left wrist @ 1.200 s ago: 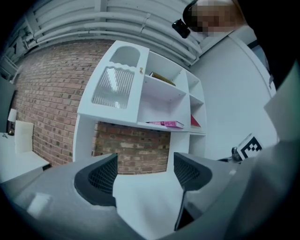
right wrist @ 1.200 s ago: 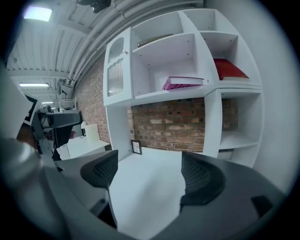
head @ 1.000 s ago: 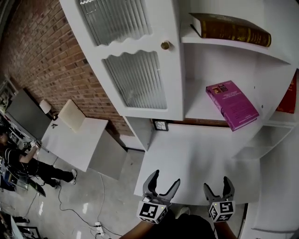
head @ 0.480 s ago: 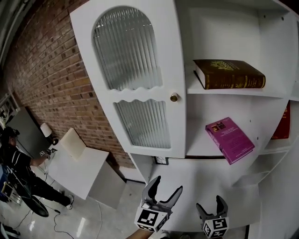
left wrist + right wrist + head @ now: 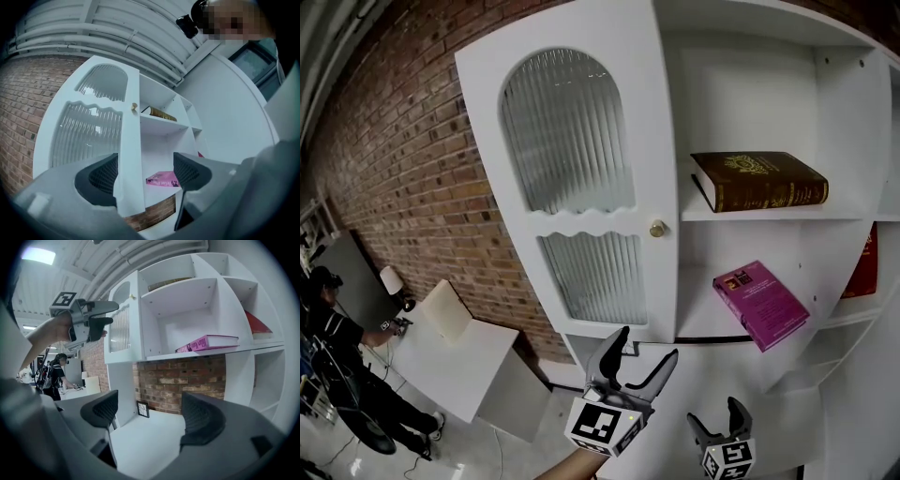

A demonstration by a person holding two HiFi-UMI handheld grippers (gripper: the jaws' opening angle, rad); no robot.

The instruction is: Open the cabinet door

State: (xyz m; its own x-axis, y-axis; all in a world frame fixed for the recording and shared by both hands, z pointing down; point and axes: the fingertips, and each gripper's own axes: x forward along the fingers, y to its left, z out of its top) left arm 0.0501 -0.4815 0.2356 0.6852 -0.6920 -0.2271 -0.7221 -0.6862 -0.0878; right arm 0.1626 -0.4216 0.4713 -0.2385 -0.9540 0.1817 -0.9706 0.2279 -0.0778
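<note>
A white cabinet door (image 5: 581,187) with two ribbed glass panes stands swung out on the left of the shelf unit, and its small brass knob (image 5: 657,229) sits near the door's right edge. In the left gripper view the door (image 5: 101,136) and the knob (image 5: 134,107) lie straight ahead. My left gripper (image 5: 642,354) is raised below the door, open and empty, apart from the knob. My right gripper (image 5: 717,420) hangs lower at the bottom edge, open with nothing in it. In the right gripper view the left gripper (image 5: 93,319) is seen held up by a hand.
On the open shelves lie a brown book (image 5: 759,181), a pink book (image 5: 761,305) and a red book (image 5: 861,265). A white countertop (image 5: 150,437) with a small framed picture (image 5: 142,409) runs under the shelves. A brick wall (image 5: 403,178), a low table (image 5: 450,361) and a person (image 5: 342,361) are at left.
The head view has tilted upward, so the whole arched door now shows. My left gripper has risen toward the door; the right gripper has dropped toward the bottom edge.
</note>
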